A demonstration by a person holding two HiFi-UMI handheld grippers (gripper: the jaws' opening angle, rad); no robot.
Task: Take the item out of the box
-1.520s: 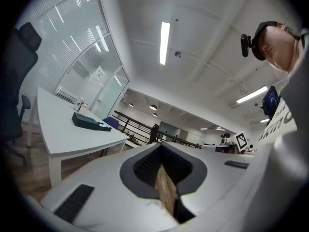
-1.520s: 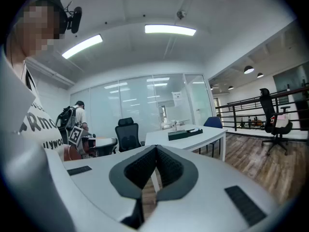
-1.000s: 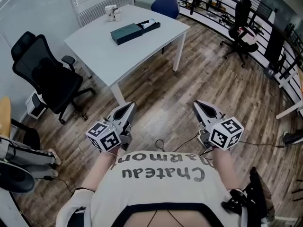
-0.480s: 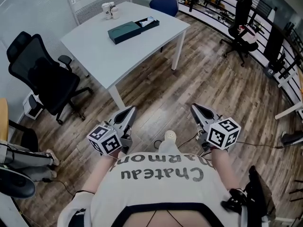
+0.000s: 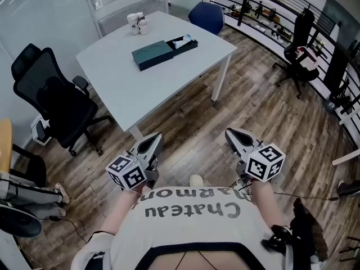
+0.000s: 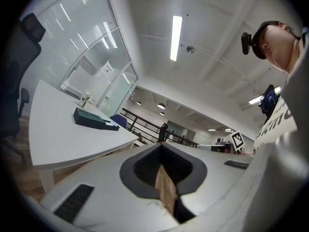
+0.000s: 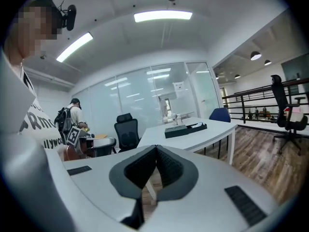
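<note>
A dark green box (image 5: 153, 55) lies on the white table (image 5: 129, 83), with its open part (image 5: 184, 42) holding a pale item to the right; it also shows as the box (image 6: 89, 119) and the box (image 7: 185, 129). My left gripper (image 5: 157, 136) and right gripper (image 5: 228, 133) hang over the wood floor, well short of the table. Both are shut with nothing in them; the left gripper (image 6: 160, 145) and right gripper (image 7: 155, 148) tips meet.
White cups (image 5: 137, 22) stand at the table's far edge. A black office chair (image 5: 56, 103) sits left of the table, a blue chair (image 5: 206, 13) behind it. Another black chair (image 5: 301, 52) and railing are at right. A person with a backpack (image 7: 73, 116) stands far off.
The view has shifted: the table and box sit slightly lower and further right in frame. Both grippers stay shut and have drifted a little lower in the head view.
</note>
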